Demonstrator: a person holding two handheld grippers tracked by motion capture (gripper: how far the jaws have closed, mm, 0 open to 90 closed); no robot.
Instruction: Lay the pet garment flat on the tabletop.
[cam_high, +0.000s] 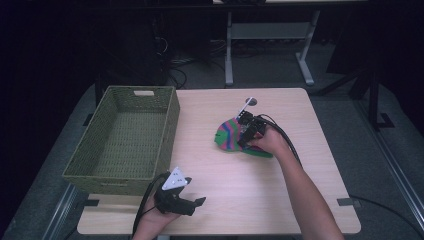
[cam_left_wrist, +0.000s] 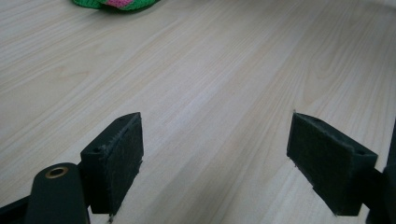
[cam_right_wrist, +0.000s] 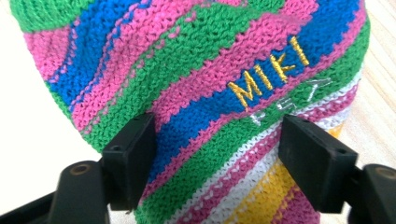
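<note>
Hat (cam_right_wrist: 196, 93) lies right of the basket (cam_high: 125, 137), mid-table. My right gripper (cam_high: 248, 131) straddles it, jaws spread, not yet pinching — positioned for pickup. Left gripper (cam_high: 192, 204) idles released near the basket's front corner.

The table (cam_high: 280, 195) is light wood with round corners. It stands on a grey floor (cam_high: 350, 125). A green basket (cam_high: 100, 150) sits on the table at 9 o'clock, right at the edge. A stripy knit hat (cam_high: 229, 136) lies flat on the wood near the middle, a bit toward 1 o'clock. The hat is pink, blue and green.
</note>
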